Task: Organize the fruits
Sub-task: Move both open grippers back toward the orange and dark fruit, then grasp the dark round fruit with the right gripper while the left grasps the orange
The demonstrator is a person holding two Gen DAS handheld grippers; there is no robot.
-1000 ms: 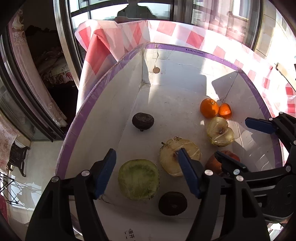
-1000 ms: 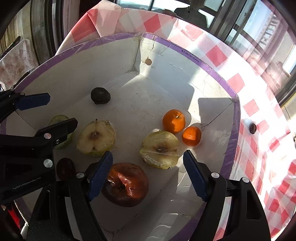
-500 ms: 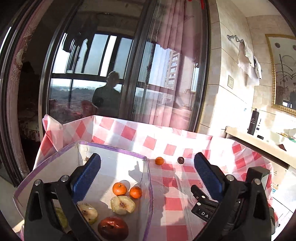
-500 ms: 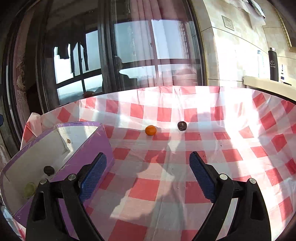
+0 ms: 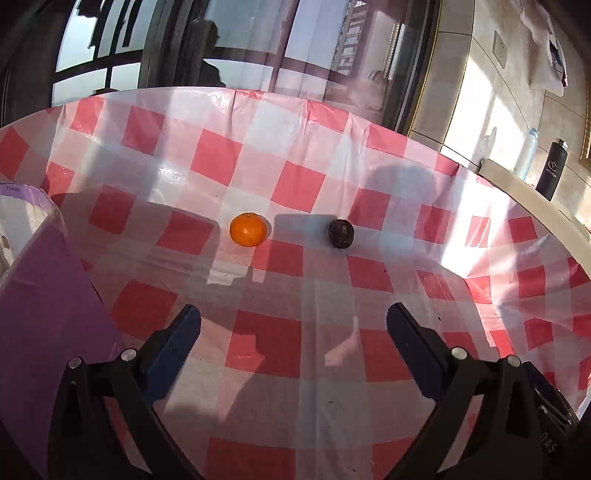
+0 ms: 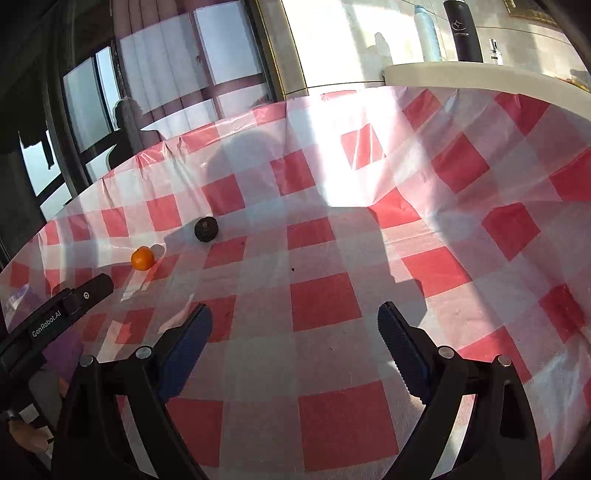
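So the two loose fruits are what I'm looking at: a small orange [image 5: 248, 229] and a dark wrinkly fruit [image 5: 341, 233], can't tell what kind, both sitting out on the worktop [image 5: 332, 302] on the red-and-white checked tablecloth. They're near each other but not touching, with a gap of cloth between them, orange on the left and the dark one on the right from both cameras. In the right wrist view they show up further off toward the left, orange [image 6: 142, 258] closer to me and the dark one [image 6: 206, 229] a bit behind it. My left gripper [image 5: 293, 325] has its fingers spread wide apart with nothing in between, hanging over the cloth short of both fruits, roughly lined up with the space between them. Right gripper [image 6: 294, 321] is the same deal, fingers wide apart and holding nothing, over bare checked cloth well off to the right of the fruit. On the far left edge of the left view I've got the purple box [image 5: 40, 295] with a sliver of its white inside showing. Big shadows and sun patches lie across the cloth. Past the worktop there's a ledge with a black bottle [image 6: 463, 31] on it.
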